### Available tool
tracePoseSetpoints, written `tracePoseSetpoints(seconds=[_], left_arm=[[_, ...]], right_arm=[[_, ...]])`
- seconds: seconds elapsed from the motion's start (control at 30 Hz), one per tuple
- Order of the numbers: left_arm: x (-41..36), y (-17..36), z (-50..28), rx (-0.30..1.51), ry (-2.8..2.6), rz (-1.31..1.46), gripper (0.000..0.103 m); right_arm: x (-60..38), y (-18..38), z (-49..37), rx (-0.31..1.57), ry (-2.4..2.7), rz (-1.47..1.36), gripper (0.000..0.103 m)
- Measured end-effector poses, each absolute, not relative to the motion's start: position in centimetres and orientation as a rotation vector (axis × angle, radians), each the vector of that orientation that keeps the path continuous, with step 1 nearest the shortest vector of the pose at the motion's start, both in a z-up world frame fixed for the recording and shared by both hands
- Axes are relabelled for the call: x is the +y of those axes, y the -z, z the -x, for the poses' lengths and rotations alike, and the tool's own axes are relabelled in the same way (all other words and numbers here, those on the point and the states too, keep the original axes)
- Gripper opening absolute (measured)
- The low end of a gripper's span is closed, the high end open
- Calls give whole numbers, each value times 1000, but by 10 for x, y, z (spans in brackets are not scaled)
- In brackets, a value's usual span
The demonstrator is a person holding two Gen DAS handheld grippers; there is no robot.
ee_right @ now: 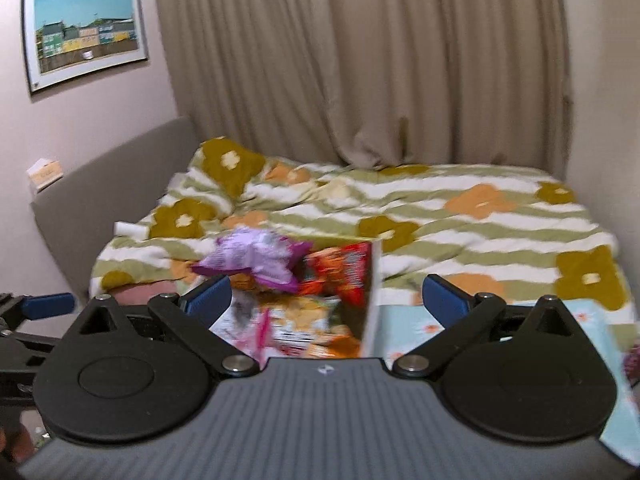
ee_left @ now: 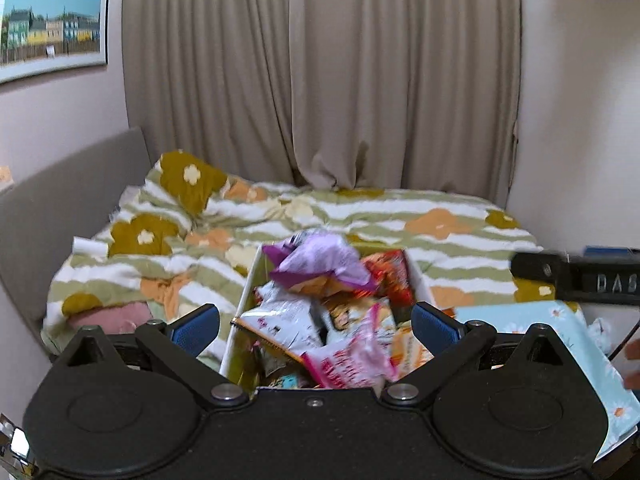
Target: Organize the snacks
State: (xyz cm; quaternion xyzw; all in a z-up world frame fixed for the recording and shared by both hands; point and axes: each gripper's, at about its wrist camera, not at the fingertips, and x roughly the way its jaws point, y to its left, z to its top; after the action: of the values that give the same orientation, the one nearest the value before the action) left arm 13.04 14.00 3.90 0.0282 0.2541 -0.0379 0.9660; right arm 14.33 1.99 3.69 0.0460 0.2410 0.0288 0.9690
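An open cardboard box (ee_left: pixel 245 292) stands in front of a bed, filled with snack bags. A crumpled purple bag (ee_left: pixel 320 264) lies on top, a red bag (ee_left: pixel 390 272) behind it, a white bag (ee_left: pixel 280 320) and a pink bag (ee_left: pixel 352 356) in front. My left gripper (ee_left: pixel 316 324) is open and empty, fingers spread over the box. In the right wrist view the box wall (ee_right: pixel 372 300), purple bag (ee_right: pixel 256 260) and red bag (ee_right: pixel 340 272) show. My right gripper (ee_right: pixel 324 300) is open and empty above the box's right side.
A bed with a green, white and orange flowered blanket (ee_left: pixel 360 216) lies behind the box, with a grey headboard (ee_left: pixel 60 204) at left. A light blue flowered surface (ee_left: pixel 560 332) sits right of the box. Beige curtains hang behind. The right gripper's body (ee_left: pixel 576 276) shows at right.
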Motion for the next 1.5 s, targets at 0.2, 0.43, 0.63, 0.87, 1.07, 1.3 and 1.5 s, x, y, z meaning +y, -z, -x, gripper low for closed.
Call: tracePoseSetpoints(seconds=[0.2,0.43,0.63,0.87,1.07,1.3,1.5], left_arm=[[112,-44,-100,487,88,-74,103],[86,-29,-76,540,124,-98,103],[75,-18,-59,565,127,-110,103],[71,-17,-53,561,132,-119,103],[71,-16,-52,567,131,-114,103],[67,-14,-52,573,144,-113,103],[66,-13,-52,573,144,-123,103]], right_arm=[[-15,-37,-102,552,59,-40,103],[-47,-18,-57,632,128,-44,103],[-58,-3,-31,676,153,-63,103],[-63,-1,-20,681,166,-75,103],[-67,-1,-14,681,173,-81,103],[-70,-2,-14,688,184,-89,103],[-70,-2,-16,690,191,-95,103]])
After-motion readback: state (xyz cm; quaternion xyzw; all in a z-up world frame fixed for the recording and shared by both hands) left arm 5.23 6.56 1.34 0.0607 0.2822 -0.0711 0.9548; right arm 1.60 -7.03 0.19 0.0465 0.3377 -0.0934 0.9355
